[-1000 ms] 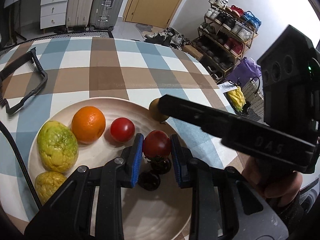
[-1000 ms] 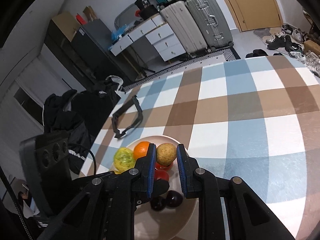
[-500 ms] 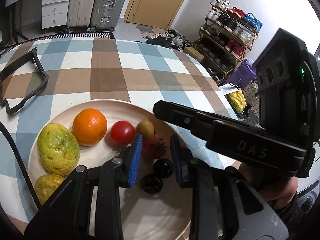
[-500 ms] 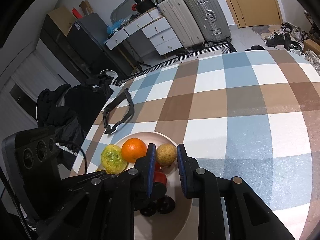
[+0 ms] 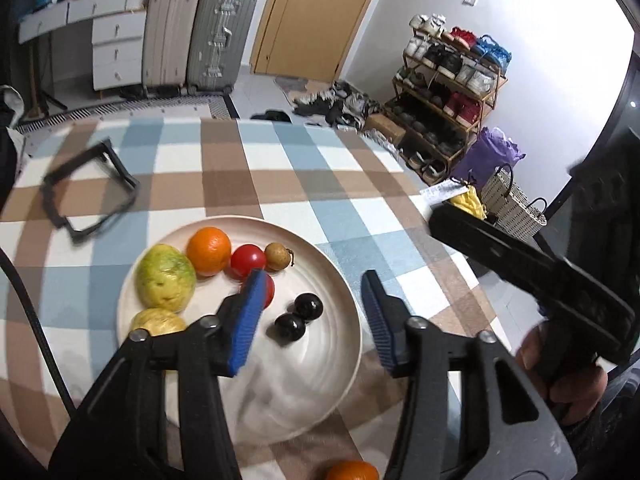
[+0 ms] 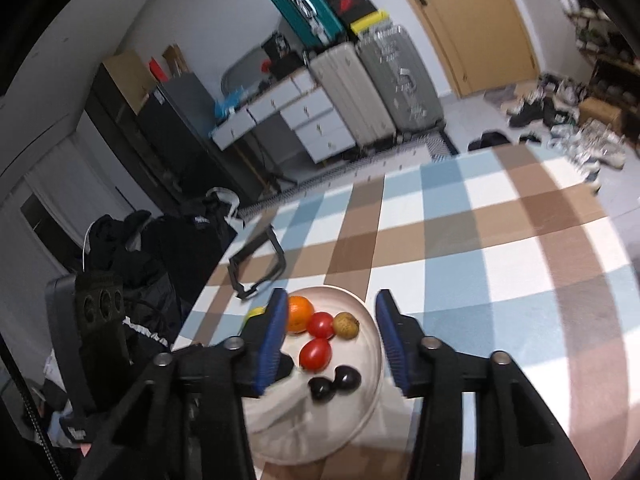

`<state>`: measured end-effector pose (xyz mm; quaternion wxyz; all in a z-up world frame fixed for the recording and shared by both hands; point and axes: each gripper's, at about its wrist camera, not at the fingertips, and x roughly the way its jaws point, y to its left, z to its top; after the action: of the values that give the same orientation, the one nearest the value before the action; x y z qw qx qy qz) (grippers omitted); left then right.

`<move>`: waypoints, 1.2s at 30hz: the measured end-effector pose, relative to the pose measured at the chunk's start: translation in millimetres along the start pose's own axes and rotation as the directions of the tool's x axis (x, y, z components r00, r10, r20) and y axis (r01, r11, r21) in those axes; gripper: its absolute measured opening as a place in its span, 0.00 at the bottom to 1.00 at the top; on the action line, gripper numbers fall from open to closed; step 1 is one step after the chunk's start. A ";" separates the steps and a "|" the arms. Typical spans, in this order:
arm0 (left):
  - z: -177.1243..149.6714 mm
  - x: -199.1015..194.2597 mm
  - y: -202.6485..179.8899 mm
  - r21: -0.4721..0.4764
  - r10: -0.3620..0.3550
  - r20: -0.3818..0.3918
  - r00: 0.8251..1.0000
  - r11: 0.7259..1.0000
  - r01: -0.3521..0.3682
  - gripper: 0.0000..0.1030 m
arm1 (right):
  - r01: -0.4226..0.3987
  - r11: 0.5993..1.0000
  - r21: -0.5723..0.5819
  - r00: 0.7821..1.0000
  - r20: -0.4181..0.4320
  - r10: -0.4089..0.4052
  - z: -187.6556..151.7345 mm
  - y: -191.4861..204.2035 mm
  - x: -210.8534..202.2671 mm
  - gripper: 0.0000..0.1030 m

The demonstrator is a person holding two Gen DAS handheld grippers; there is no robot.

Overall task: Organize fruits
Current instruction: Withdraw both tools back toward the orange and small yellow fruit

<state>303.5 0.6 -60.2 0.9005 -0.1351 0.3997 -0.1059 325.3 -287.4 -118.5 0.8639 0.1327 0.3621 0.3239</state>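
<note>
- The left tongs (image 5: 312, 316) and right tongs (image 6: 332, 336) hang above the plate (image 5: 340, 292), jaws opening and empty, nothing between the pads.
- On the plate lie an orange (image 5: 209, 250), two tomatoes (image 6: 316, 354), a small brown fruit (image 6: 346, 325), two dark plums (image 5: 298, 318) and two yellow-green fruits (image 5: 166, 276).
- Another orange (image 5: 352, 471) sits on the counter (image 5: 360, 216), just off the plate's near edge.
- Lift both tongs straight clear without nudging the round fruit, then take the stray orange by its widest part.
</note>
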 end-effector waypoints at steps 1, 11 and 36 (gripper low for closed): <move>-2.1 -9.5 -1.8 0.003 0.004 0.014 1.000 1.000 -0.004 0.54 | 0.005 1.000 -0.009 1.000 0.018 -0.005 -3.0 4.2 -9.5 0.53; -33.7 -94.7 -11.5 0.022 0.094 0.135 0.986 0.995 -0.098 0.82 | 0.064 0.993 -0.100 0.981 0.187 -0.044 -54.4 55.6 -97.5 0.94; -153.5 -124.6 25.7 0.000 0.208 0.088 0.974 0.978 -0.209 0.99 | 0.126 0.974 -0.188 0.990 0.086 -0.111 -172.7 88.0 -102.0 0.98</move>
<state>108.8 37.6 -81.3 0.9239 -0.0926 0.3712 -0.0068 107.7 -288.9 -144.0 0.9034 0.0383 0.3036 0.3002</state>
